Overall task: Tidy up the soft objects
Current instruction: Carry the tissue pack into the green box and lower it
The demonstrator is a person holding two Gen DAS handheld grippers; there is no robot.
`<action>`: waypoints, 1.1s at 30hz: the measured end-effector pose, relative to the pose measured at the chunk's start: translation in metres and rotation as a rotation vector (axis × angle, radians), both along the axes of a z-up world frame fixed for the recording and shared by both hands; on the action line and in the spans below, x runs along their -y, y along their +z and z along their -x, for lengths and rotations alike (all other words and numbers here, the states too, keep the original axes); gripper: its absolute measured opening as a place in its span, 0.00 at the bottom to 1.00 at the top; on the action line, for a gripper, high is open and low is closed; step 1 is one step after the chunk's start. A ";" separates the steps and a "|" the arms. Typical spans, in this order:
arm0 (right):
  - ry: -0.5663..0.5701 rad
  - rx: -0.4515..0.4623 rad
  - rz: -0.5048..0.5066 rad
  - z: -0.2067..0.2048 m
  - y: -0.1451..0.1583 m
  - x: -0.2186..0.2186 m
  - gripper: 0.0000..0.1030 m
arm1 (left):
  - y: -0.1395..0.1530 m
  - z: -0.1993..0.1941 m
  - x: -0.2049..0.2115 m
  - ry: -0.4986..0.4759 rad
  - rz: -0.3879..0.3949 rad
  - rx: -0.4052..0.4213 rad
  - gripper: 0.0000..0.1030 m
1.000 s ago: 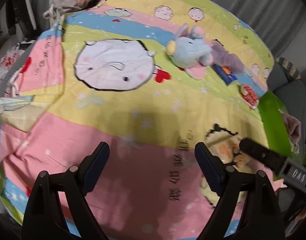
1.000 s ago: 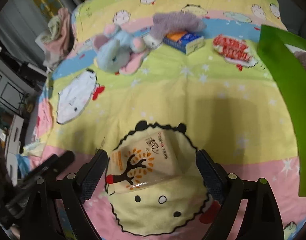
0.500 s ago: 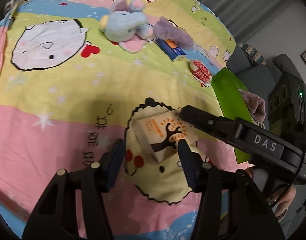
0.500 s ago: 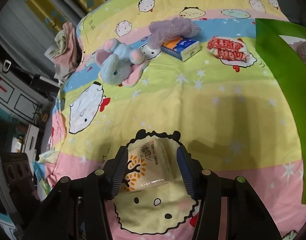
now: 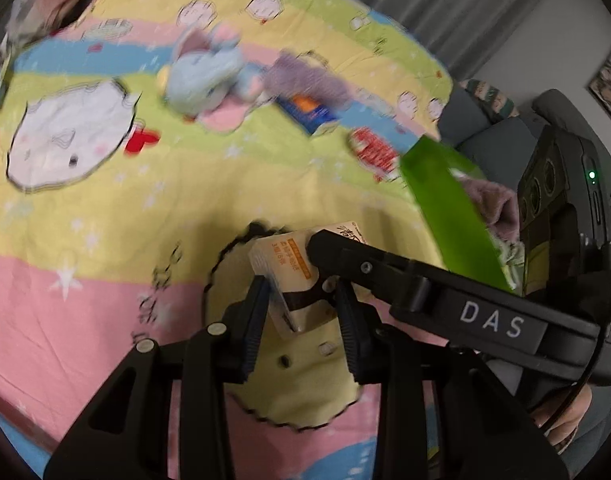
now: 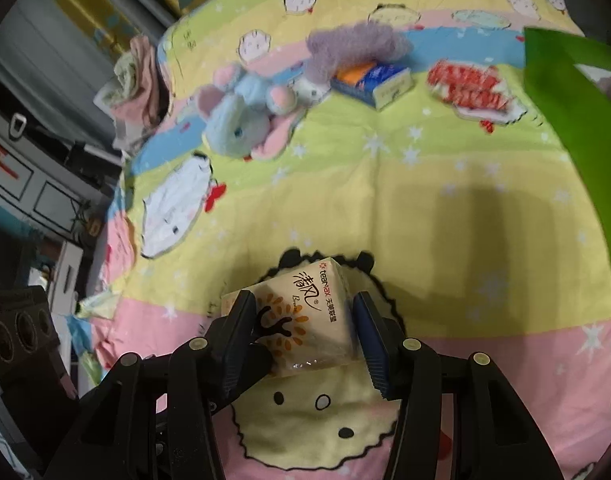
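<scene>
A cream tissue pack (image 6: pixel 305 320) with a brown tree print lies over the yellow cartoon face on the quilt. My right gripper (image 6: pixel 303 304) is shut on it, a pad pressed on each long side. In the left wrist view the same tissue pack (image 5: pixel 283 264) has its near end between the pads of my left gripper (image 5: pixel 303 296), whose jaws are closing and press on it. One right gripper finger (image 5: pixel 345 258) crosses over the pack's far side. Further back lie a blue elephant plush (image 6: pixel 241 120) and a purple fuzzy thing (image 6: pixel 353 48).
A blue-and-orange tissue pack (image 6: pixel 373 80) and a red-and-white packet (image 6: pixel 469 88) lie at the back. A green container (image 5: pixel 445 208) with a purple cloth (image 5: pixel 497 200) in it stands at the right. Clothes (image 6: pixel 137 80) are piled at the quilt's far left edge.
My right gripper closed from wide open onto the tissue pack. My left gripper swung across the quilt to the pack and narrowed its jaws around its near end.
</scene>
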State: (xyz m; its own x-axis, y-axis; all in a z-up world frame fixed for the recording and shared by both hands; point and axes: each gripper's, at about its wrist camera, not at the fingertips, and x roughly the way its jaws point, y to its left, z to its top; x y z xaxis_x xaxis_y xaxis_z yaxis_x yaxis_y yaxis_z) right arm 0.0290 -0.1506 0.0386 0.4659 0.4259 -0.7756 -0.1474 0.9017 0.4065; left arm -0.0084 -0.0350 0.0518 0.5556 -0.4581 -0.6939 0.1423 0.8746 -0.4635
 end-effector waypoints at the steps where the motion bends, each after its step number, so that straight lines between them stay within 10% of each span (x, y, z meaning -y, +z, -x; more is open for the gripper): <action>1: -0.008 0.014 -0.010 0.002 0.005 0.005 0.52 | 0.010 0.000 0.007 -0.007 -0.007 0.027 0.30; 17: -0.249 0.271 -0.081 0.041 0.093 0.118 0.52 | 0.087 -0.001 0.121 -0.183 -0.067 0.264 0.30; 33: -0.489 0.263 -0.055 0.055 0.090 0.218 0.52 | 0.077 -0.025 0.222 -0.375 -0.036 0.204 0.30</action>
State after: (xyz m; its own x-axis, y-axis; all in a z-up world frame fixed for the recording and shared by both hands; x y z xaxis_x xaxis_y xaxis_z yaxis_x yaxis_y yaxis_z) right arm -0.0262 -0.3681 0.1289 0.7943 0.1477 -0.5893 0.1804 0.8688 0.4611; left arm 0.0162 -0.2575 0.1292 0.4826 -0.6322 -0.6061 0.5395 0.7598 -0.3629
